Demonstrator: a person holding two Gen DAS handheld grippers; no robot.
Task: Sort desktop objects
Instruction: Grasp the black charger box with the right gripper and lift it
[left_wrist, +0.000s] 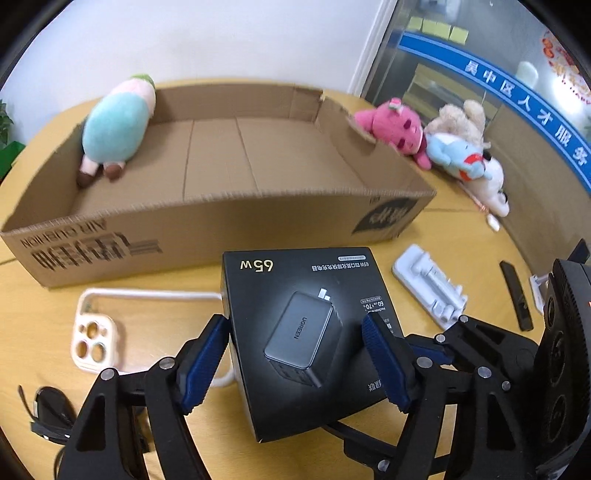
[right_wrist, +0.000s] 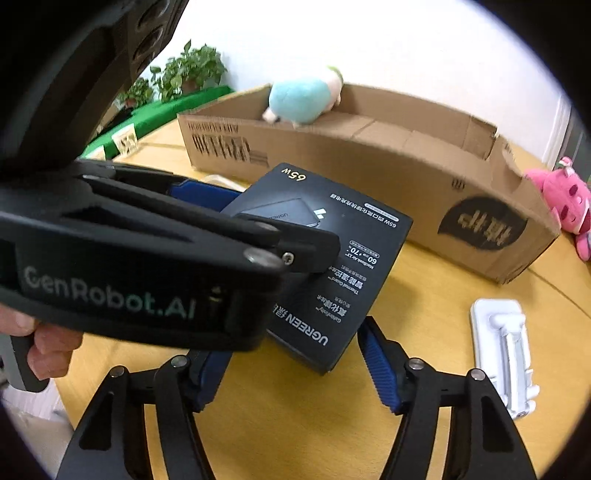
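A black UGREEN charger box (left_wrist: 306, 325) sits tilted between the blue pads of my left gripper (left_wrist: 295, 343), which press on its two sides. In the right wrist view the left gripper (right_wrist: 266, 221) reaches in from the left across the charger box (right_wrist: 332, 266). The box's near corner lies between the fingers of my right gripper (right_wrist: 291, 358). Its right pad is close to the box edge, the left pad stands apart from it. A long open cardboard box (left_wrist: 221, 221) lies behind, with a teal plush (left_wrist: 114, 125) in its left end.
On the round yellow table (left_wrist: 332, 236) a cream phone case (left_wrist: 96, 339) lies left. A white folding stand (left_wrist: 428, 288) and a black stick (left_wrist: 517, 295) lie right. Pink (left_wrist: 395, 125), beige and blue plush toys pile beyond the carton's right end. A dark object (left_wrist: 51, 410) is near left.
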